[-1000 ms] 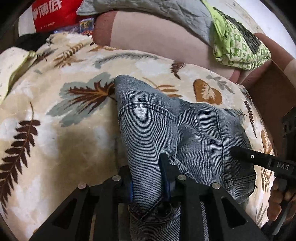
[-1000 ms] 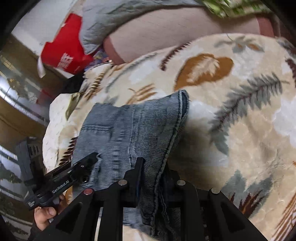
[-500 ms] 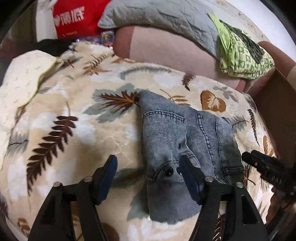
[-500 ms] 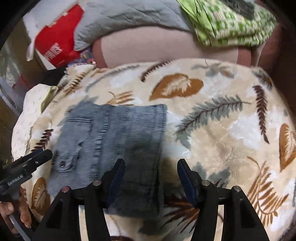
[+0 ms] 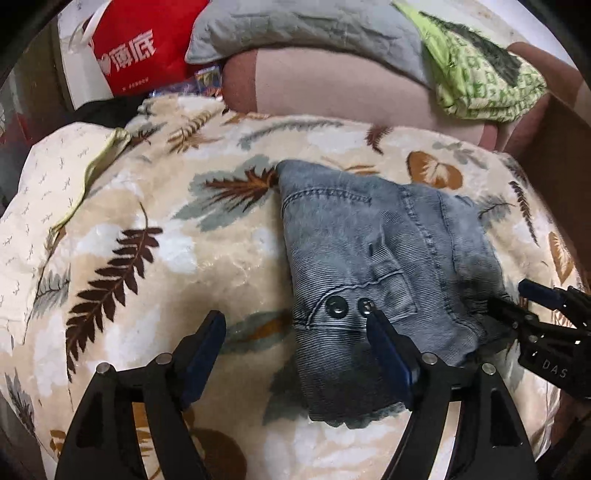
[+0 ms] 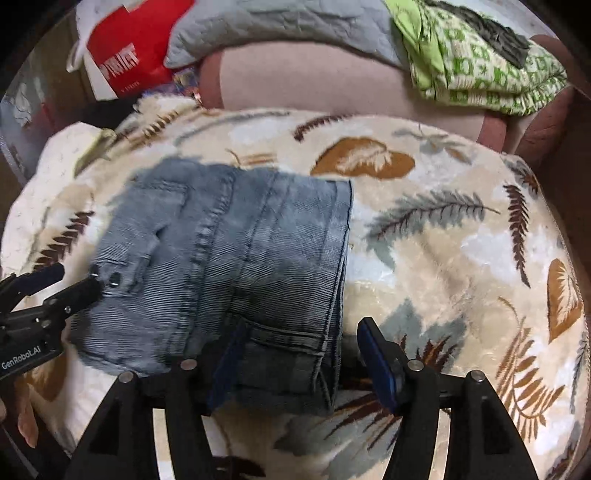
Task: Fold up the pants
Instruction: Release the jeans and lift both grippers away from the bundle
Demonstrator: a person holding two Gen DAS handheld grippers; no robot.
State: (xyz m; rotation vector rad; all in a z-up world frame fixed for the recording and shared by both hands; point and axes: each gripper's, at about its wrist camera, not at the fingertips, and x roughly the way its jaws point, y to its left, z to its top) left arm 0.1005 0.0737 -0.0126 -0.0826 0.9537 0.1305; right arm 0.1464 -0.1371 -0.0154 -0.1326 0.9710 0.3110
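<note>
The grey-blue jeans lie folded into a flat packet on the leaf-print blanket, waistband snaps facing me. My left gripper hovers over their near left corner with jaws opening; only the right finger overlaps the denim, and nothing is pinched. In the right wrist view the jeans fill the left middle. My right gripper stands over their near right corner, jaws opening, with the hem edge lying loose between the fingers. Each view shows the other gripper at its edge: the right gripper and the left gripper.
A pink sofa back rises behind the blanket, with a grey quilt and a green patterned cloth on top. A red and white bag stands at the far left. A brown board borders the right side.
Both grippers were shut on the jeans' near edge and have let go, opening wide and drawing back. The jeans have dropped flat onto the blanket.
</note>
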